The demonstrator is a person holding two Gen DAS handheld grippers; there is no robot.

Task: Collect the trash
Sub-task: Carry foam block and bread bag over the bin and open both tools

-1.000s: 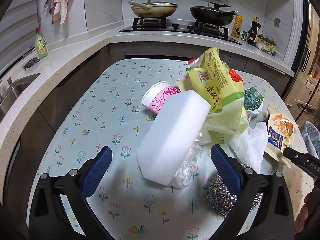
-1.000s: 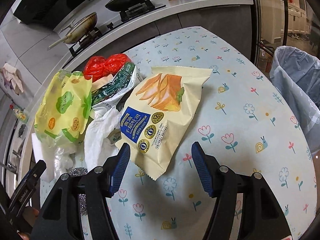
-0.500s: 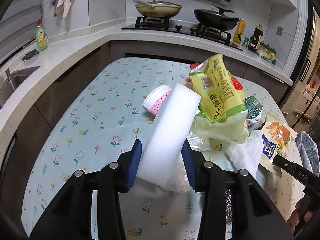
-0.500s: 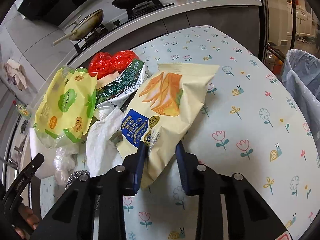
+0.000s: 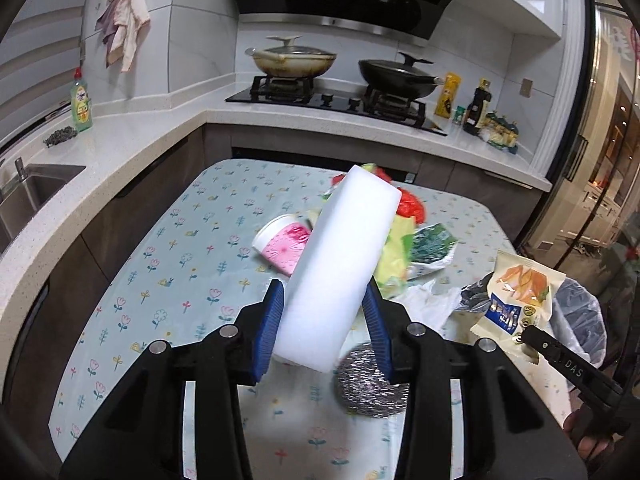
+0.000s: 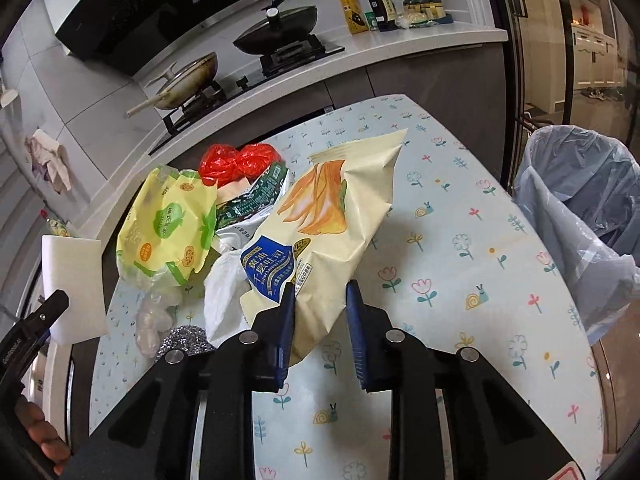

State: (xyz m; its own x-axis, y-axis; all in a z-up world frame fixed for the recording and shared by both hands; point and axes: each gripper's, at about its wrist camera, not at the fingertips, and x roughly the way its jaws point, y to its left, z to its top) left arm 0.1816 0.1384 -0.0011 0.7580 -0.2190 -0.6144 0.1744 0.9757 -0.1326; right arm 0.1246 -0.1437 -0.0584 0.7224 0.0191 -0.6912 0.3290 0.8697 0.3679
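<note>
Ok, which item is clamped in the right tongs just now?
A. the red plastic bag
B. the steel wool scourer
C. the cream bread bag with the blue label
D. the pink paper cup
C: in the right wrist view the blue pads of the right tongs squeeze the lower end of the cream bread bag, which is lifted and tilted above the table.
</note>
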